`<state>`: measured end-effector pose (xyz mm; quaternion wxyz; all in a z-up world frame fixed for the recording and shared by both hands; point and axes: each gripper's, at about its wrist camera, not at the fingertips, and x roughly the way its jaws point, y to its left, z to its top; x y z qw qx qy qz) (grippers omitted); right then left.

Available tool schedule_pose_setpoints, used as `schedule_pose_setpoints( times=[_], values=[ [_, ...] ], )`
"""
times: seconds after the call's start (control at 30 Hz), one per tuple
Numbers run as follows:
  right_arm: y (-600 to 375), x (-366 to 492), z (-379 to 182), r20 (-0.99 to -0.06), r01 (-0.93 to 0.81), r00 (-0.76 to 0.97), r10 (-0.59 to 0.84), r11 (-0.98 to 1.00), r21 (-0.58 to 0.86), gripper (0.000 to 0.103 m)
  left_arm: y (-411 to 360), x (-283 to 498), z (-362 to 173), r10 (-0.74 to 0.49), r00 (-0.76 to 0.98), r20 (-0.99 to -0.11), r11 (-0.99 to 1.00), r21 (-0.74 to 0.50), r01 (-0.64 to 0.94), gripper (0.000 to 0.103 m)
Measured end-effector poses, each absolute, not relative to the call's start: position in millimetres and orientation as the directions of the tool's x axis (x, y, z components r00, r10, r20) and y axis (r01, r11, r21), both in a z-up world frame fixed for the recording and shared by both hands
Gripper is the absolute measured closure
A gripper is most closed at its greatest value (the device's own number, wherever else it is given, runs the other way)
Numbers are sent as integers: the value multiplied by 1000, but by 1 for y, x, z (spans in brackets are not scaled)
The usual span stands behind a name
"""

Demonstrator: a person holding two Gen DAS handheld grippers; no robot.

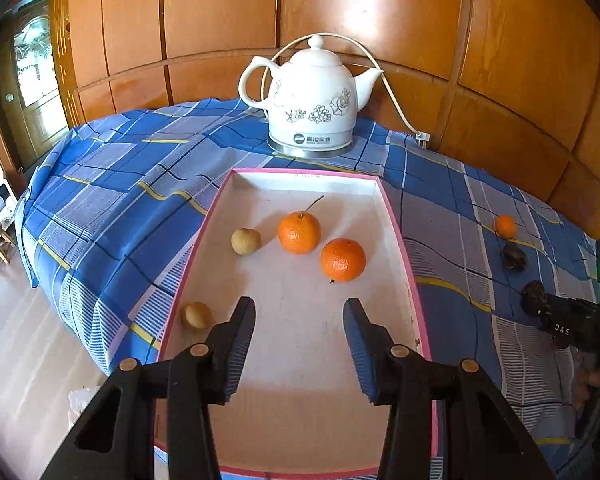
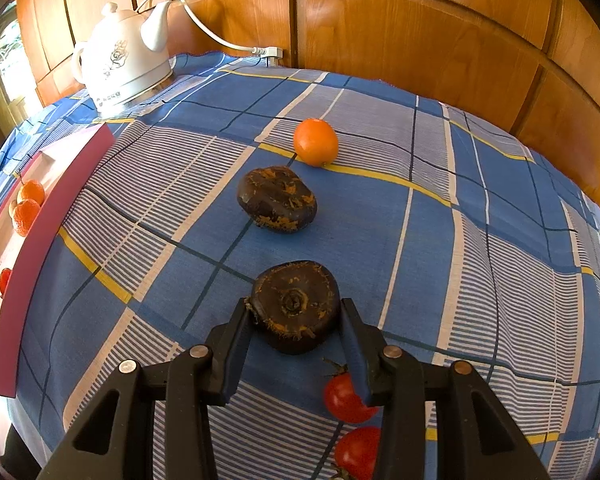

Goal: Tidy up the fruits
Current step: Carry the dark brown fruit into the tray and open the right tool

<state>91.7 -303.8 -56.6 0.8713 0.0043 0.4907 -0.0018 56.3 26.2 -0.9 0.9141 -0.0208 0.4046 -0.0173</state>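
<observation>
A white tray with a pink rim (image 1: 396, 216) holds two mandarins (image 1: 299, 232) (image 1: 343, 260) and two small tan fruits (image 1: 245, 241) (image 1: 197, 315). My left gripper (image 1: 300, 308) hovers over the tray's near half, open with nothing between its fingers. On the blue checked cloth to the right, my right gripper (image 2: 295, 309) is shut on a dark brown water chestnut (image 2: 296, 300), one pad against each side. A second water chestnut (image 2: 277, 199) and a loose mandarin (image 2: 315, 142) lie beyond it. Two cherry tomatoes (image 2: 346, 398) (image 2: 358, 452) lie under the right finger.
A white ceramic kettle (image 1: 312, 100) stands behind the tray, its cord running to a plug (image 2: 270, 53) at the wooden wall. The right wrist view shows a red tomato (image 2: 4, 282) inside the tray. The table edge drops to the floor on the left.
</observation>
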Motion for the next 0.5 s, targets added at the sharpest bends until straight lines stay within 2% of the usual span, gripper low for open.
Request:
schedule_pose_setpoints(
  times=[0.5],
  values=[
    [-300,88,-49,-839,35,544,-5,999,16,60,33,57,-5,-49,658,-751,998,-63,2,55]
  ],
)
